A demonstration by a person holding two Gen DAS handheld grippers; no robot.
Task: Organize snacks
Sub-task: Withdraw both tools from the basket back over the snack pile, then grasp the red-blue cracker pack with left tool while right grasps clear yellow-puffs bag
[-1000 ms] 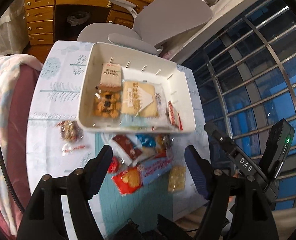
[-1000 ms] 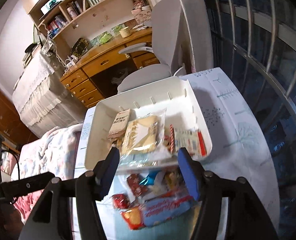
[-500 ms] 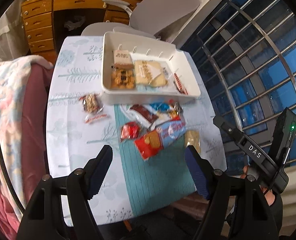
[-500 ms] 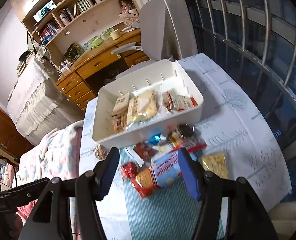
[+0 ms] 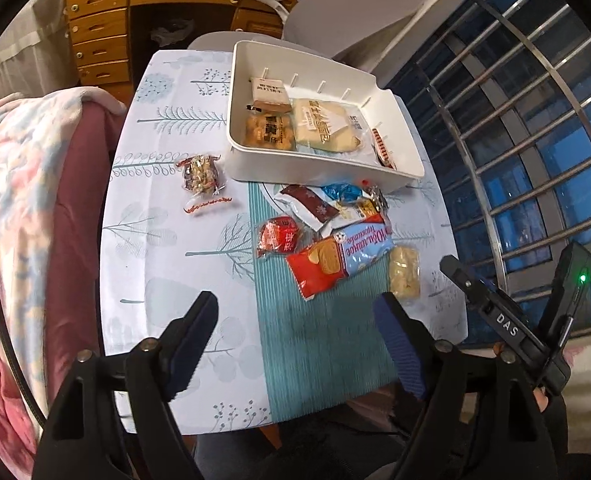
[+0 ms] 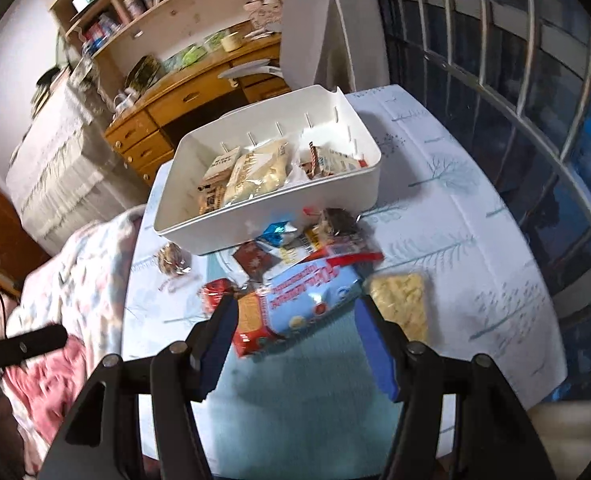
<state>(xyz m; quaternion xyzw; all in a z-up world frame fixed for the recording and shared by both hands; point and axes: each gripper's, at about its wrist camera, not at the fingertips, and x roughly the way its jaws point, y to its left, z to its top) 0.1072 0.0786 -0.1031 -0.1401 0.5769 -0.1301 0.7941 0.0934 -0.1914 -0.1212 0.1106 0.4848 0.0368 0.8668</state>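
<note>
A white bin (image 5: 255,152) (image 6: 199,232) at the table's far side holds several snack packs. In front of it loose snacks lie on a teal mat (image 5: 315,340): a blue-and-red biscuit pack (image 5: 343,256) (image 6: 295,304), a round red pack (image 5: 279,236), a brown-and-white pack (image 5: 307,206), a yellow cracker pack (image 5: 404,272) (image 6: 401,300). A clear nut pack (image 5: 200,172) lies left of the bin. My left gripper (image 5: 295,320) is open and empty, high above the near mat. My right gripper (image 6: 295,320) is open and empty, just short of the biscuit pack.
A pink and white blanket (image 5: 19,200) lies along the table's left side. A grey chair (image 5: 351,4) and a wooden desk (image 5: 103,28) stand beyond the table. A barred window (image 5: 535,120) runs along the right. The right gripper's body (image 5: 515,320) shows in the left wrist view.
Both grippers have pulled back from the bin toward the near edge of the table. More of the table and the loose snacks has come into view. Both stayed open.
</note>
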